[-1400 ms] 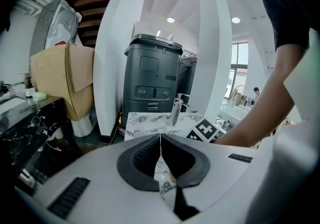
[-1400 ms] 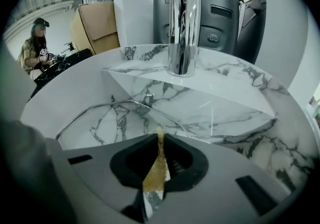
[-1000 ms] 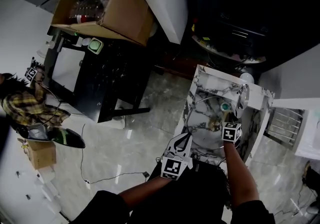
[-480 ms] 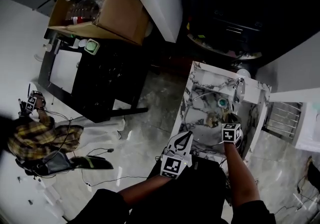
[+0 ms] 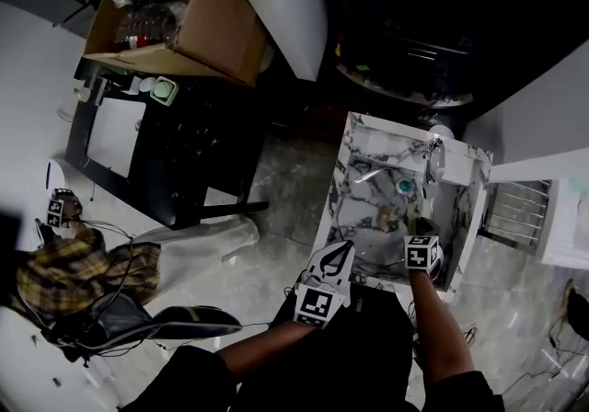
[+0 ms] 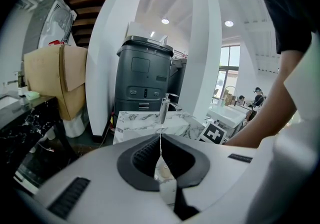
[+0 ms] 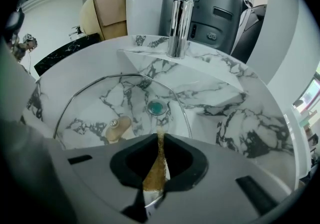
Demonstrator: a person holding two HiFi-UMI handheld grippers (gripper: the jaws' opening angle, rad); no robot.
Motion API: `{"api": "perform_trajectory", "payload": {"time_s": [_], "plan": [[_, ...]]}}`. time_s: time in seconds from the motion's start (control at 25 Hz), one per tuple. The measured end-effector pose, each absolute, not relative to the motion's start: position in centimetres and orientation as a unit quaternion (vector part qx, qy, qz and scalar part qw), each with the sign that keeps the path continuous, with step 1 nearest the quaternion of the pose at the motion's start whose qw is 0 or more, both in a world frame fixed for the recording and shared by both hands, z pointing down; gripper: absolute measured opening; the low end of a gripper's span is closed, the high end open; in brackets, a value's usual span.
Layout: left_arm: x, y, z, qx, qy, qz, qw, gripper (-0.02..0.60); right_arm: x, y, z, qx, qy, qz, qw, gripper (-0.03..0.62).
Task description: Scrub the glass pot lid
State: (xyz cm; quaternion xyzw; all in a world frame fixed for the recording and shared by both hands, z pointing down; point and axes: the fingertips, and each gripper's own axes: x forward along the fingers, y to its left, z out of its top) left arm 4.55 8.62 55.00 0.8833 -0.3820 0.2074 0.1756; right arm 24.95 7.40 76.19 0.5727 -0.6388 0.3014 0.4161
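The right gripper (image 7: 160, 140) is squeezed shut on a thin brown scrub pad (image 7: 154, 173), which sticks out past its tips. The left gripper (image 6: 160, 140) is pressed shut too, and I can see nothing held in it; it sits by the near edge of the sink (image 7: 240, 118). The glass pot lid (image 7: 125, 103) is just past the pad, down in the marble sink, with its shiny rim making a big ring and its tan knob (image 7: 118, 127) facing up. I cannot tell if the pad is touching the glass yet. To scrub well, I think the pad should go flat on the glass and rub in little circles, working around the knob and out to the rim. The lid may slide on the smooth sink, so the left gripper could hold the rim or the knob to stop it. Pushing too hard could let the pad slip out of the jaws. Behind the lid is the green drain (image 7: 157, 107), then the silver tap (image 7: 179, 18) standing at the back of the sink. Farther off are a big gray machine (image 7: 220, 8) and a brown cardboard box (image 7: 112, 10). I can read no words or brand names anywhere; the only printing is the black and white square marker (image 6: 216, 133) on the right gripper.
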Motion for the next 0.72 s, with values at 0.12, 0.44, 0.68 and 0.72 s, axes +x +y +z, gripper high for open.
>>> {"api": "perform_trajectory", "payload": {"time_s": [0.12, 0.44, 0.68, 0.72], "plan": [[4.6, 8.7, 54.9, 0.885, -0.381, 0.196, 0.182, 0.019, 24.7, 8.0, 76.2, 0.574, -0.637, 0.302, 0.416, 0.058], [4.2, 8.5, 54.5, 0.897, -0.359, 0.203, 0.160, 0.020, 23.5, 8.1, 75.5, 0.548, -0.650, 0.267, 0.454, 0.058], [3.3, 8.0, 54.0, 0.898, -0.359, 0.200, 0.159, 0.018, 22.3, 8.5, 75.6, 0.513, -0.660, 0.271, 0.477, 0.057], [3.2, 7.9, 53.9, 0.897, -0.359, 0.202, 0.160, 0.020, 22.1, 8.5, 75.6, 0.510, -0.660, 0.274, 0.479, 0.057]]}}
